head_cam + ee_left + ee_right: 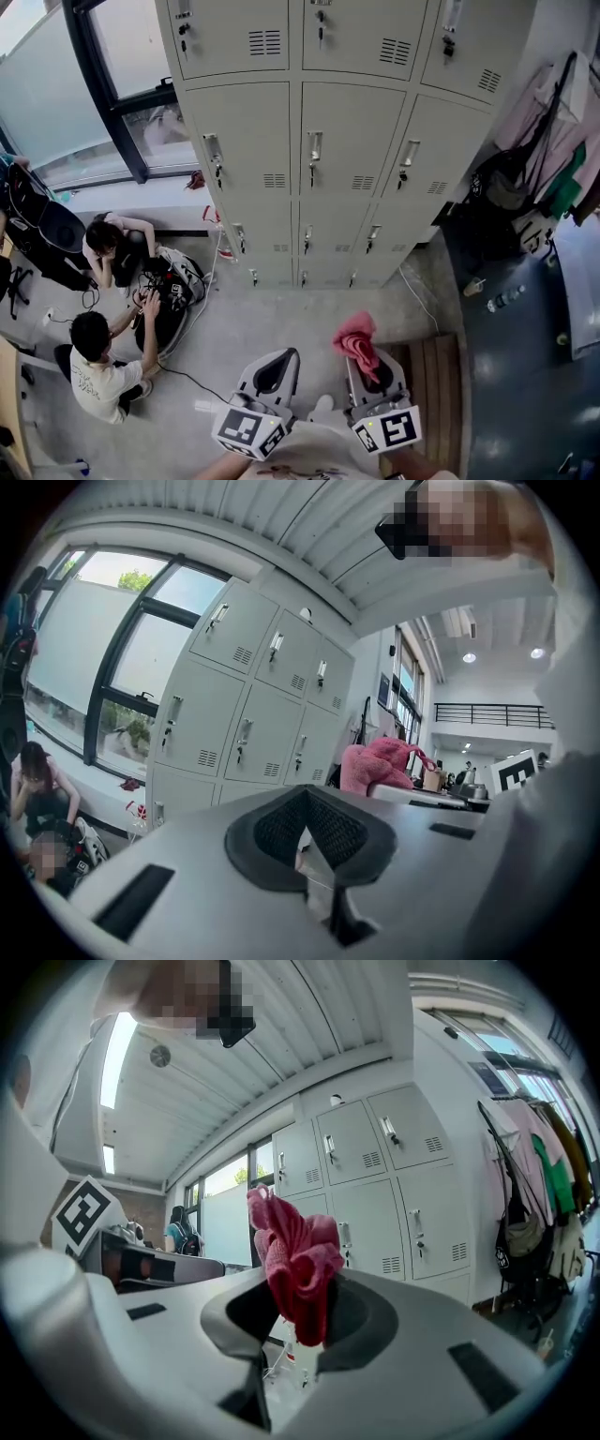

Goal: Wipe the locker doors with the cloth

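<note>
Our right gripper (pixel 302 1321) pinches the cloth (pixel 292 1246) by a fold, our left gripper (pixel 307 834) closed empty; rubbing the twelve-o'clock locker doors (pixel 352 141) could pull it free.

Bright daylight pours through the tall dark-framed windows (pixel 112 84) at far left, lighting the pale grey metal lockers (pixel 347 141) evenly. Both gripper views bulge, darken at the corners and blur up close.

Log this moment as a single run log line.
right gripper: shut on pink cloth | left gripper: shut, empty | lockers: ahead, untouched | wiping: not begun
</note>
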A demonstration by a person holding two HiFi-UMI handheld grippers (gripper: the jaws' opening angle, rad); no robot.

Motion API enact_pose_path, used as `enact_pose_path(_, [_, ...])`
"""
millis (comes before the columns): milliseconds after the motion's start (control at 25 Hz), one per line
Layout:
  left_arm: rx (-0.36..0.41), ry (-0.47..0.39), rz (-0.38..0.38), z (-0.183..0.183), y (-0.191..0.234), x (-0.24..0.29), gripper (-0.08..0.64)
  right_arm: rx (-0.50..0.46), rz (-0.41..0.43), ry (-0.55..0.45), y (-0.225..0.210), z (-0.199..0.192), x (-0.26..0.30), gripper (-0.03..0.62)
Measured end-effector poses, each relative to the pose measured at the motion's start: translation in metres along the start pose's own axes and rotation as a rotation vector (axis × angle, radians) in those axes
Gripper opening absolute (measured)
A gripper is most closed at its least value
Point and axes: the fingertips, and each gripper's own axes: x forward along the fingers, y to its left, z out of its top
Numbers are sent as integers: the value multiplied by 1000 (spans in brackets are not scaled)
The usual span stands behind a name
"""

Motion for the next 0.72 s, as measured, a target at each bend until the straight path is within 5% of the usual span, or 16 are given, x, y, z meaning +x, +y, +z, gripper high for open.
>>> enact_pose_path(720, [88,-63,86,27,-27,62,5,35,69,62,-55,-5,26,100])
